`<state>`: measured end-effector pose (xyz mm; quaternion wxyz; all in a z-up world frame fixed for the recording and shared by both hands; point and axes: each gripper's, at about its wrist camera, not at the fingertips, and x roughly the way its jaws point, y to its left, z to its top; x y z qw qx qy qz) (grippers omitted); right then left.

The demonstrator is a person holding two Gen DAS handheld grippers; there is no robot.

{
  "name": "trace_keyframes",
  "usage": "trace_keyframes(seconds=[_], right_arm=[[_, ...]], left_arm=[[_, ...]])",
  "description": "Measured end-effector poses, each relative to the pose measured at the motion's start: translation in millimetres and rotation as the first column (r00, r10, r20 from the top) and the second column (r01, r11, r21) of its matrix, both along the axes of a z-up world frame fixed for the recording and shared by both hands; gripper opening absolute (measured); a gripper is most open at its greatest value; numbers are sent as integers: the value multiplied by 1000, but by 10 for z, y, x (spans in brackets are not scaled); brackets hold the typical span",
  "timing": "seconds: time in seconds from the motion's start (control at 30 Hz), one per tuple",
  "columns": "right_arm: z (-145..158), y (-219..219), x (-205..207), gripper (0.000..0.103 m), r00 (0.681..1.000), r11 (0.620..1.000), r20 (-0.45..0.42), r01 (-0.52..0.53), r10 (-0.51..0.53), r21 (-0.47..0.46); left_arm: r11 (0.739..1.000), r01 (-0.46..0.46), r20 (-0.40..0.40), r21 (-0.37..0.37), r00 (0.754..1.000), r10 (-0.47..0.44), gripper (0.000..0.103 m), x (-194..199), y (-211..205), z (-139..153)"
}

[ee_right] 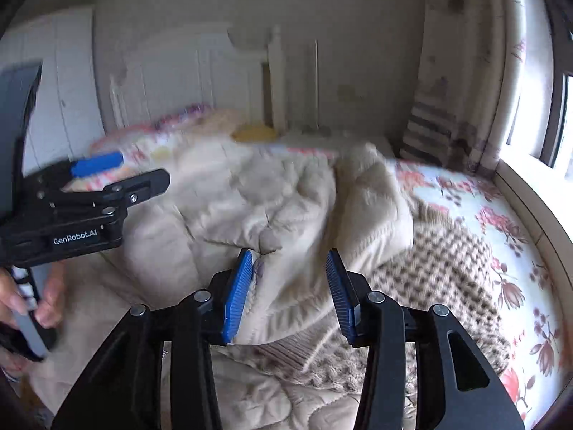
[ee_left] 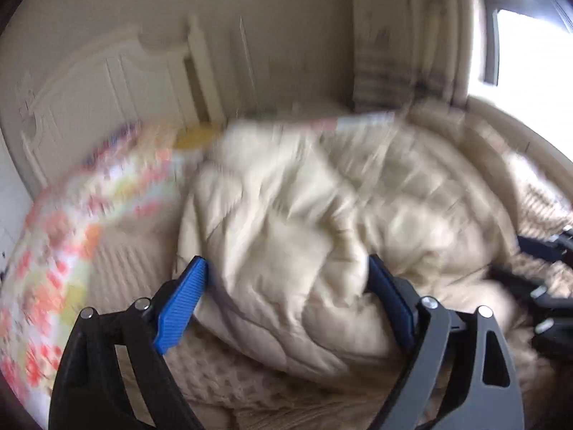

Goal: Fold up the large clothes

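Observation:
A cream quilted padded garment (ee_left: 304, 215) lies crumpled on the bed, also seen in the right wrist view (ee_right: 258, 208). My left gripper (ee_left: 286, 265) is open wide just above its near bulge; the cloth shows between the blue pads (ee_left: 182, 304), but this blurred view shows no grip. In the right wrist view the left gripper (ee_right: 132, 172) hangs at the left over the garment's edge, held by a hand (ee_right: 46, 297). My right gripper (ee_right: 290, 254) stands partly open over a fold of the garment, its pads (ee_right: 236, 294) apart from the cloth.
A brown-and-cream knitted blanket (ee_right: 437, 265) lies under the garment on a floral bed sheet (ee_right: 501, 215). A white headboard (ee_right: 200, 68) stands behind, with a yellow item (ee_right: 254, 132) near it. A window (ee_right: 558, 118) and curtain (ee_right: 462, 71) are at the right.

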<state>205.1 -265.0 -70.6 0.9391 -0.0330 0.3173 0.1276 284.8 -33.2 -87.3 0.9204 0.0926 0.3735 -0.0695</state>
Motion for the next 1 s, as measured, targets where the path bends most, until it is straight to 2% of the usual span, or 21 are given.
trace_keyframes(seconds=[0.03, 0.07, 0.1, 0.13, 0.2, 0.3, 0.4, 0.47, 0.6, 0.63, 0.67, 0.7, 0.77, 0.83, 0.93, 1.0], right_arm=[[-155, -5, 76, 43, 998, 999, -60, 13, -15, -34], [-250, -34, 114, 42, 996, 999, -88, 24, -26, -23], [-274, -130, 134, 42, 994, 999, -107, 24, -19, 43], [-256, -193, 130, 42, 993, 996, -119, 26, -16, 87], [-198, -257, 109, 42, 992, 994, -127, 21, -8, 109], [6, -371, -2, 42, 998, 984, -61, 2, 9, 178], [265, -484, -12, 42, 998, 984, 52, 26, -35, 175], [359, -535, 108, 41, 997, 980, 62, 34, -47, 196], [287, -563, 494, 41, 1000, 968, -1, -18, 19, 252], [201, -573, 604, 40, 999, 976, -41, 21, -13, 216], [77, -577, 726, 32, 990, 983, -104, 110, -95, 147], [-78, -642, 820, 26, 972, 976, -174, 182, -160, 120], [-256, -825, 825, 22, 960, 941, -227, 223, -167, 254], [-163, -878, 738, 22, 961, 932, -205, 236, -183, 275], [236, -889, 606, 22, 960, 932, -78, 278, -267, 232], [517, -806, 639, 23, 971, 945, 5, 231, -239, 230]], left_arm=[[997, 8, -36, -77, 999, -11, 96, 43, 89, -83], [990, 3, -48, -141, 999, -10, 96, 68, 183, -74], [985, -5, -47, -171, 999, -3, 96, 69, 248, -56], [986, -1, -45, -165, 999, -7, 96, 64, 259, -69], [988, 9, -46, -153, 999, -16, 97, 54, 230, -91], [990, 7, -45, -140, 999, -14, 99, 20, 196, -102], [988, 7, -49, -151, 999, -15, 100, -3, 201, -98], [987, 7, -54, -160, 998, -16, 100, 44, 238, -97], [985, 9, -60, -171, 998, -19, 101, 85, 283, -112], [985, 10, -60, -172, 998, -21, 101, 86, 283, -113], [985, 10, -61, -173, 998, -21, 101, 89, 287, -118], [985, 10, -61, -173, 998, -21, 101, 89, 287, -116], [985, 10, -62, -174, 998, -21, 101, 92, 292, -117], [985, 10, -62, -174, 998, -22, 101, 92, 290, -115], [985, 10, -61, -174, 998, -21, 101, 98, 295, -121], [985, 10, -61, -174, 998, -21, 101, 100, 298, -122]])
